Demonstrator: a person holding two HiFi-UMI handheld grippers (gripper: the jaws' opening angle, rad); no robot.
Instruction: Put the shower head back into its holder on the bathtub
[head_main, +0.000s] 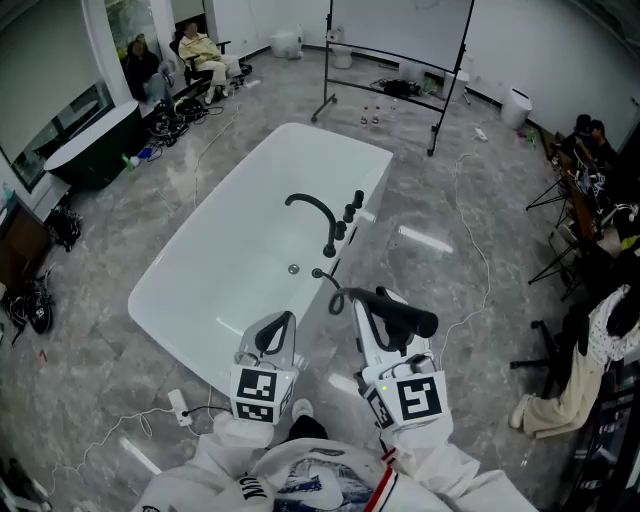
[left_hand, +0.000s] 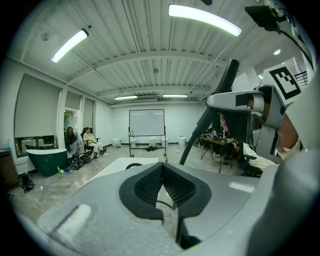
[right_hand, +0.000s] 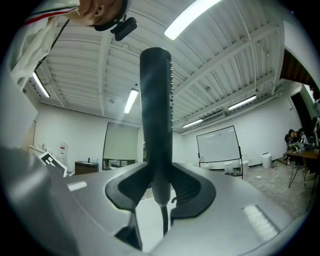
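**State of the grippers.** The right gripper (right_hand: 160, 182) was clamped on the shower head (right_hand: 156, 115). Both pads pressed on the narrow lower neck of the handle, just above the point where the hose (right_hand: 163, 220) leaves it. In the right gripper view the long dark body stood upright out of the jaws. The left gripper (left_hand: 161, 172) was closed tip to tip, with nothing between its pads.

**Position.** In the head view the shower head (head_main: 405, 318) sat over the floor, just outside the near right rim of the bathtub (head_main: 200, 290) and not yet above it. The left gripper (head_main: 277, 332) hung over the near end of the tub, just beside the right one. An arched spout (head_main: 315, 212) and a row of black fittings (head_main: 350, 212) stood on the right rim, well apart from the shower head. The holder could not be singled out among them.

**Handling, as judged.**
- The body looked rigid and smooth, so it would not deform under the pads but could slip or twist in them.
- Most of its length stood above the grip, so it would probably tend to tip. A firm clamp at the neck suited it.
- The hose looked flexible yet springy, and was likely to drag sideways on the handle as it neared the rim.
- If the holder takes the handle's lower end, so low a grip might foul it.
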